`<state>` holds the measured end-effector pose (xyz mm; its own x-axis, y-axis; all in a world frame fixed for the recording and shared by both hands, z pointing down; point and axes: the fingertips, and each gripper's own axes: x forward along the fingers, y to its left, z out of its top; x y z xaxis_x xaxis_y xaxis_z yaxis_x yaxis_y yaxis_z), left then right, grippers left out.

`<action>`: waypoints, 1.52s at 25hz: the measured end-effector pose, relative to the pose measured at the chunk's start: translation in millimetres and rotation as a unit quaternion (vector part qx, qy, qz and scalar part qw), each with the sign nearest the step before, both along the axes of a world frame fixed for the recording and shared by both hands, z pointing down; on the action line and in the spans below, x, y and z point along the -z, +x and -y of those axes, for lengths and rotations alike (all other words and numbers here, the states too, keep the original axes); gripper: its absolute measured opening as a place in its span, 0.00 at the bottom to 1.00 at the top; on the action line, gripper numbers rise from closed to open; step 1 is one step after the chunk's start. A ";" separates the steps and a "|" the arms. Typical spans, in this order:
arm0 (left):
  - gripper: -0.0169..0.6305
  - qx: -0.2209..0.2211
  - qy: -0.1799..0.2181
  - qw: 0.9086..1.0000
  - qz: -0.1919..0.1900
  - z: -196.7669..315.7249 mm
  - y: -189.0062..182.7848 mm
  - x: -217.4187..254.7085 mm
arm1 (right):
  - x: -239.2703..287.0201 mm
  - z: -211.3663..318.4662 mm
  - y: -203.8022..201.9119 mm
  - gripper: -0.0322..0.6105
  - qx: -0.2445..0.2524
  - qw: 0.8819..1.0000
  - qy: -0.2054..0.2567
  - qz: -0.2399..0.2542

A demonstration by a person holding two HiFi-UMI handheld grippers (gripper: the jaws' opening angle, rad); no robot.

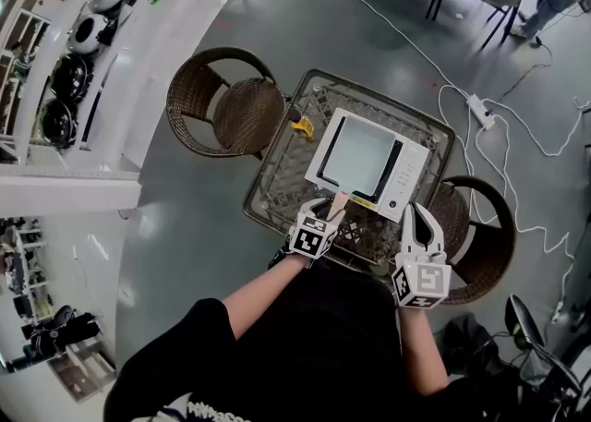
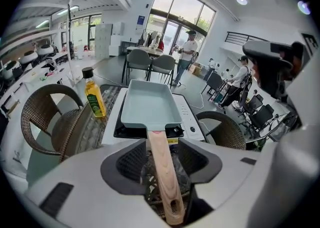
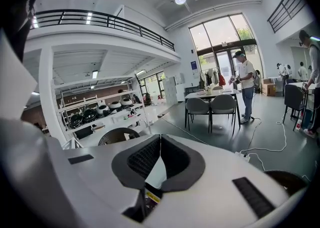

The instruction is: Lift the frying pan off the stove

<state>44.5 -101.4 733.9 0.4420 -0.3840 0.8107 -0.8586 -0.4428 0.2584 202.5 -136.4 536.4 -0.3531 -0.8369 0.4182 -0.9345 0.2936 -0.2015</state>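
Note:
A pale rectangular frying pan (image 1: 358, 154) sits on the white single-burner stove (image 1: 406, 175), its wooden handle (image 1: 338, 203) pointing toward me. My left gripper (image 1: 325, 212) is down at that handle. In the left gripper view the handle (image 2: 162, 172) runs between the open jaws of my left gripper (image 2: 162, 147), with a gap on each side, and the pan (image 2: 150, 105) lies straight ahead. My right gripper (image 1: 420, 217) hovers at the stove's near right corner. Its jaws meet at the tips with nothing between them (image 3: 160, 149).
The stove stands on a low wicker table (image 1: 277, 171). A yellow oil bottle (image 2: 94, 94) stands left of the stove. Wicker chairs flank the table at left (image 1: 226, 102) and right (image 1: 476, 235). A power strip and cables (image 1: 480, 111) lie on the floor beyond.

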 end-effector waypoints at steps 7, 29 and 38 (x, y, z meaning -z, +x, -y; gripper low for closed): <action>0.41 -0.018 -0.033 0.999 0.005 -1.7 9.0 -29.7 | -5.1 7.2 5.0 0.10 -0.004 1.000 -0.007 0.001; 0.46 -0.063 -0.157 0.985 0.040 -6.7 28.0 -88.4 | -18.0 25.0 23.9 0.10 -0.026 0.999 -0.030 0.012; 0.46 -0.078 -0.195 0.976 0.050 -12.8 37.8 -98.4 | -20.4 23.2 33.2 0.10 -0.036 0.999 -0.033 0.011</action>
<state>82.3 -88.6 832.3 0.3814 0.0277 0.9240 -0.8186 -0.4542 0.3515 235.6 -159.6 556.8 -0.3026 -0.8311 0.4666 -0.9478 0.2107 -0.2394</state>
